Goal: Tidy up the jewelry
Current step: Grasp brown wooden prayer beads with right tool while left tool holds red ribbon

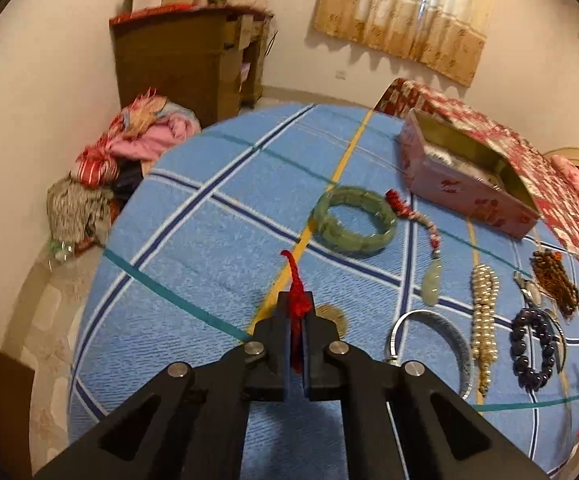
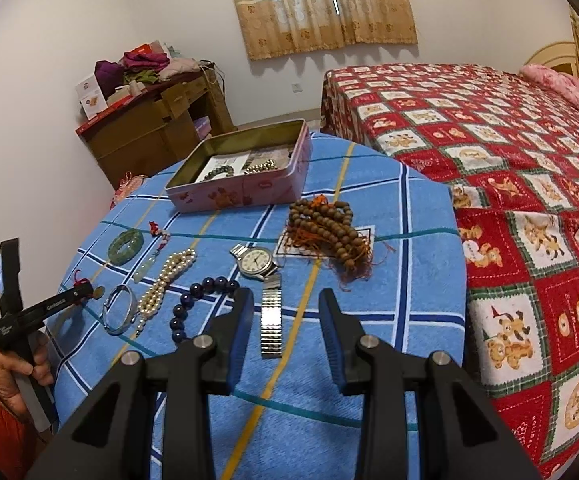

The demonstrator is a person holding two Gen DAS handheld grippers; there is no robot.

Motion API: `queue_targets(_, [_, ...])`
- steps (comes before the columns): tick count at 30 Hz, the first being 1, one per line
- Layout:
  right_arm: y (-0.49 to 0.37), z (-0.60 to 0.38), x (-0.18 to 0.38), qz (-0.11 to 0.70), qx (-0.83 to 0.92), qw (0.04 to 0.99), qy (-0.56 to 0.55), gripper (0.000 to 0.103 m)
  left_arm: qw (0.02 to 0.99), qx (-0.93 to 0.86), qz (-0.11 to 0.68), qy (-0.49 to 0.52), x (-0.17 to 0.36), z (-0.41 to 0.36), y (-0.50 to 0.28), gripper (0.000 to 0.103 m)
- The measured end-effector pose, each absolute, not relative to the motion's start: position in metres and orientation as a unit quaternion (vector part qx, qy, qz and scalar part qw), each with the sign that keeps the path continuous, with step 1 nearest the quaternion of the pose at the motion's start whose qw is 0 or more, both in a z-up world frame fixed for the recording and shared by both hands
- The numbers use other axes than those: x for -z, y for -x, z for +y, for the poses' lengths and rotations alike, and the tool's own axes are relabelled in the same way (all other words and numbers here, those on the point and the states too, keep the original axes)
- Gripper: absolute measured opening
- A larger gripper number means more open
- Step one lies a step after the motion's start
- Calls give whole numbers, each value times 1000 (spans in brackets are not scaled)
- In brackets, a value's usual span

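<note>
My left gripper [image 1: 296, 312] is shut on a red cord [image 1: 296, 280] with a gold pendant [image 1: 331, 316] hanging below it, just above the blue cloth. It also shows in the right wrist view [image 2: 85, 290]. My right gripper [image 2: 285, 304] is open and empty above a silver watch [image 2: 257, 262]. On the cloth lie a green jade bangle [image 1: 353, 220], a jade drop pendant [image 1: 431, 284], a pearl strand [image 1: 483, 312], a silver bangle [image 1: 429, 340], dark blue beads [image 1: 529, 348] and brown wooden beads [image 2: 329, 228]. An open pink tin [image 2: 241, 168] holds some bracelets.
The blue checked cloth [image 2: 369, 320] covers a round table. A bed with a red quilt [image 2: 509, 160] stands to the right. A brown cabinet [image 2: 149, 132] with clothes stands by the wall. A clothes pile [image 1: 129, 160] lies on the floor.
</note>
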State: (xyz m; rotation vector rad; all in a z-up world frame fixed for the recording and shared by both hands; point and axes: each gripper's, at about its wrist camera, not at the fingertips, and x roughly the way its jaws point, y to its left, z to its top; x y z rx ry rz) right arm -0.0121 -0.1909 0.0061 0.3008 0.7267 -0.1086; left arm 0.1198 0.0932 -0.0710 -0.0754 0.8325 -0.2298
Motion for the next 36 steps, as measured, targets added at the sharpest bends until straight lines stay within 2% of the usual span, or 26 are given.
queue_targets(12, [-11, -232, -19, 336, 78, 928, -138, 37, 928, 203, 309, 41, -7, 71, -91, 2])
queue_targets(19, [-71, -237, 9, 401, 49, 910, -93, 37, 926, 237, 292, 31, -25, 45, -92, 2])
queue_targets(20, [-80, -240, 16, 412, 44, 905, -98, 38, 926, 238, 292, 29, -26, 43, -92, 2])
queue_targets(23, [-91, -242, 28, 431, 47, 897, -89, 52, 924, 241, 296, 28, -25, 39, -96, 2])
queue_targets(29, [-100, -239, 42, 444, 40, 893, -67, 52, 921, 243, 303, 27, -20, 30, -101, 2])
queue_targets(31, [-100, -236, 43, 445, 46, 893, -51, 47, 920, 244, 305, 27, -19, 28, -101, 2])
queue_targets(32, [-102, -235, 43, 449, 48, 891, -43, 30, 920, 244, 305, 27, -19, 27, -101, 2])
queue_targets(33, [-103, -233, 44, 453, 50, 889, -35, 23, 920, 244, 306, 27, -19, 27, -101, 2])
queue_targets(36, [-100, -238, 42, 453, 52, 889, -47, 19, 919, 245, 307, 29, -19, 27, -99, 2])
